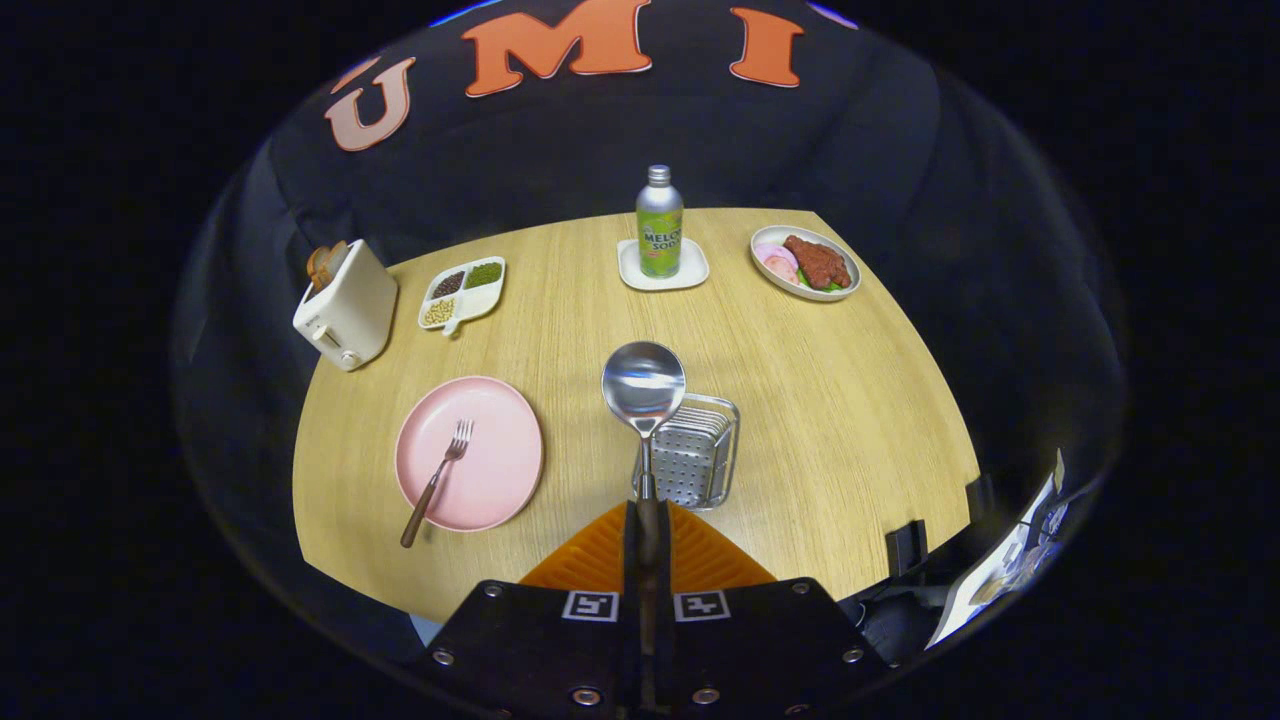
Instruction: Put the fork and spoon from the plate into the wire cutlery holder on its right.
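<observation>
The gripper (647, 525) is sitting low in the centre of the frame with its two fingers (600, 550) pressed together on the handle of the spoon (643, 385), pinching it. The spoon is standing up out of the fingers, its shiny bowl raised above them and overlapping the upper left corner of the wire cutlery holder (692, 452). That holder is resting on the wooden table (820, 400) just ahead of the fingertips and a little to their right, its perforated metal lining showing inside.

To the left of the holder, in the lower left part of the table, the pink plate (470, 453) is lying flat. The fork (437, 482) is resting on it with its tines toward the plate's middle and its brown handle sticking out over the near rim.

Farther back, a white toaster (346, 306) with bread in its slot is standing at the left edge, beside a divided dish (462, 292) of beans. A soda bottle (660, 222) is standing on a small white tray (663, 266) at top centre, and a plate of meat (805, 263) is sitting to its right.
</observation>
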### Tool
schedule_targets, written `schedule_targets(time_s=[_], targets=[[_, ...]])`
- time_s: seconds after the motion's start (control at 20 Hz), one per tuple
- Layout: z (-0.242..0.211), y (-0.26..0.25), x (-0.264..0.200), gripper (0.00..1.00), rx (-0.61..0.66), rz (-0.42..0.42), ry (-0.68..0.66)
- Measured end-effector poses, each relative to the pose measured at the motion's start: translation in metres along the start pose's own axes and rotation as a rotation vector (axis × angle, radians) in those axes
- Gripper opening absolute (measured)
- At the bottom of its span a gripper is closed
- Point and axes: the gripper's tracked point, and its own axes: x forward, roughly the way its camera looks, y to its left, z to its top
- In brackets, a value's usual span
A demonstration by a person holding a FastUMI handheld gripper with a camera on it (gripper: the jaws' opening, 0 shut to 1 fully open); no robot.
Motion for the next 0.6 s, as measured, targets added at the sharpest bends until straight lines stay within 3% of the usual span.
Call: schedule_targets(time_s=[0.6], targets=[[-0.016, -0.023, 0.017, 0.06, -0.061, 0.033, 0.254]])
